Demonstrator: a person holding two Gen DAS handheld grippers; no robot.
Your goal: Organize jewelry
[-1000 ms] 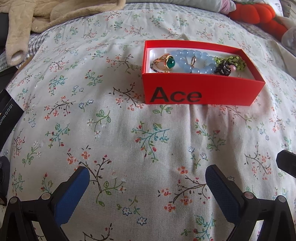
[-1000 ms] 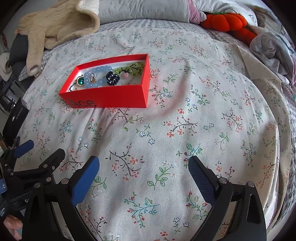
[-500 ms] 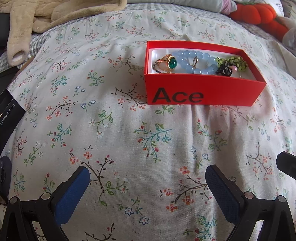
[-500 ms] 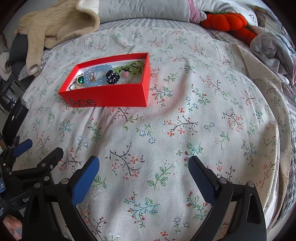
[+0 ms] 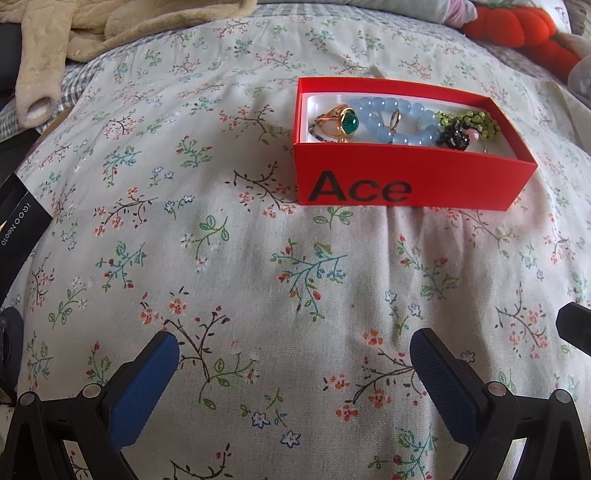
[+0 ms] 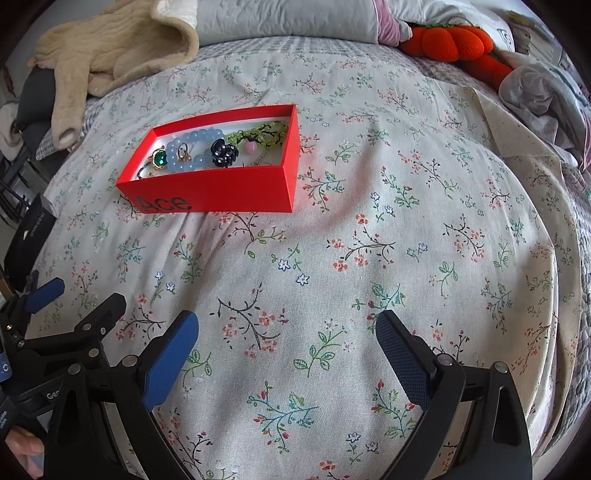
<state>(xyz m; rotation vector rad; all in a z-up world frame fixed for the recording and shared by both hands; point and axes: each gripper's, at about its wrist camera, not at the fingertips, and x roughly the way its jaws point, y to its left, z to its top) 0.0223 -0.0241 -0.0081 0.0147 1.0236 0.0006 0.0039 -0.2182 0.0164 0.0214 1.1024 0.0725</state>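
Note:
A red box (image 5: 406, 181) marked "Ace" sits on the floral bedspread, also in the right wrist view (image 6: 221, 192). Inside lie a gold ring with a green stone (image 5: 345, 122), a pale blue bead bracelet (image 5: 399, 118), a green bead string (image 5: 469, 120) and a black hair claw (image 5: 454, 138). My left gripper (image 5: 293, 354) is open and empty, well short of the box. My right gripper (image 6: 286, 332) is open and empty, to the right of and nearer than the box. The left gripper (image 6: 79, 301) shows at the lower left of the right wrist view.
A beige plush garment (image 6: 110, 51) lies at the back left. An orange plush pumpkin (image 6: 454, 42) and crumpled clothes (image 6: 546, 92) lie at the back right. A black box (image 5: 18, 225) stands at the bed's left edge. A grey pillow (image 6: 288, 18) lies at the back.
The left wrist view has shifted slightly, so the box sits a little lower and to the right in it. Both grippers stay open and empty.

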